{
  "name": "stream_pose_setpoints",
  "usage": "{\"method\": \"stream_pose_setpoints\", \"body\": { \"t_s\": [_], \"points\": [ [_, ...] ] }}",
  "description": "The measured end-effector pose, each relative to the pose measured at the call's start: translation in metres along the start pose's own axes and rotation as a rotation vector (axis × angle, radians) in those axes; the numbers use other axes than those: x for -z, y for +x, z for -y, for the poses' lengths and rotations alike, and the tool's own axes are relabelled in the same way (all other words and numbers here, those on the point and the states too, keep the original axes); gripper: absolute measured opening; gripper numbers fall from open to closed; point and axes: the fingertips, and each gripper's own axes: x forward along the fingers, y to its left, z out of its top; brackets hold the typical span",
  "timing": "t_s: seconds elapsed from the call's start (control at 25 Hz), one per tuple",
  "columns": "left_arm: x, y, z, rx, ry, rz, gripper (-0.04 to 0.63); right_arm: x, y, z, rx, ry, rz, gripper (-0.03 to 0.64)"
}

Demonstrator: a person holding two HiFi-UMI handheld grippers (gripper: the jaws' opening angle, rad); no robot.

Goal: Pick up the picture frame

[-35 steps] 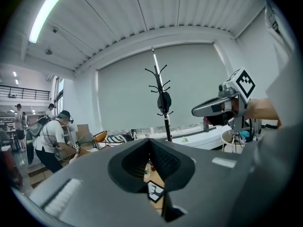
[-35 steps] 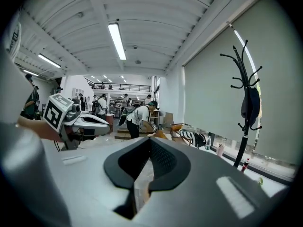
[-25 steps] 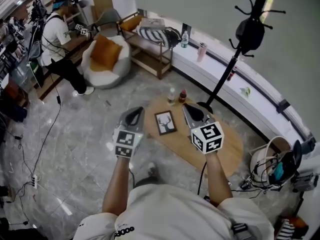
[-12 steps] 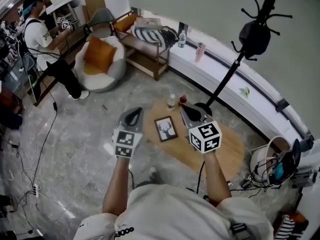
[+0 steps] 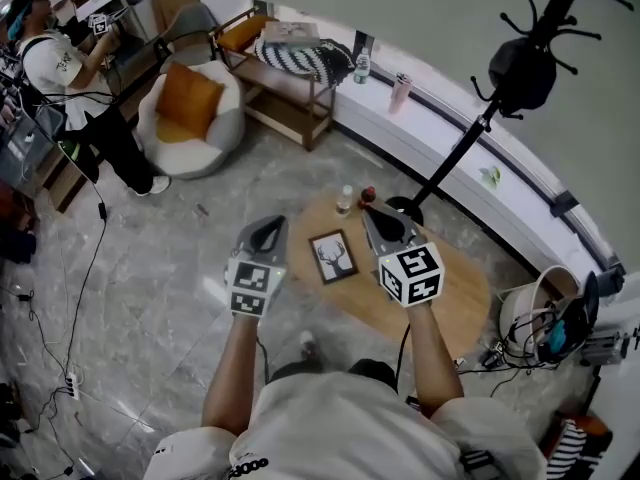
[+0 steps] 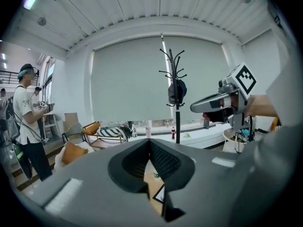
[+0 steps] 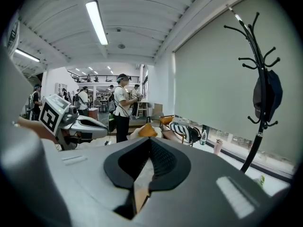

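Observation:
The picture frame [image 5: 333, 257], dark-edged with a deer drawing, lies flat on the oval wooden table [image 5: 455, 298]. In the head view my left gripper [image 5: 271, 222] hangs over the floor just left of the table, and my right gripper [image 5: 379, 214] hangs over the table just right of the frame. Both are shut and hold nothing. In the left gripper view a corner of the frame [image 6: 160, 193] shows below the closed left gripper [image 6: 150, 144], with the right gripper [image 6: 195, 107] off to the right. In the right gripper view the right gripper [image 7: 150, 142] is shut and the left gripper [image 7: 105, 125] shows at the left.
A clear bottle [image 5: 345, 200] and a small red bottle [image 5: 367, 195] stand at the table's far edge. A black coat stand [image 5: 452, 161] rises behind the table. A white beanbag with an orange cushion [image 5: 188, 108], a wooden bench [image 5: 290, 108] and a person [image 5: 60, 68] are farther left. A basket [image 5: 540, 320] sits right.
Both grippers have travelled forward together and stayed shut. The table and frame sit slightly lower in the head view, and the person and the beanbag have slid toward the upper left.

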Motion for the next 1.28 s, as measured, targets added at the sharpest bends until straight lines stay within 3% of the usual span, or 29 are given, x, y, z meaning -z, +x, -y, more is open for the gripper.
{"method": "stream_pose_setpoints", "body": {
  "t_s": [0.36,0.92,1.28],
  "points": [
    [0.039,0.040,-0.004,0.027,-0.046,-0.067,0.012,0.036,0.030,0.025,0.004,-0.020,-0.069,0.005],
    [0.121,0.122,0.002,-0.015,-0.128,-0.209,0.012,0.126,0.086,0.090,0.025,0.125,-0.147,0.006],
    [0.190,0.178,0.019,0.016,-0.192,-0.312,0.012,0.206,0.117,0.114,0.014,0.197,-0.271,0.027]
  ]
}}
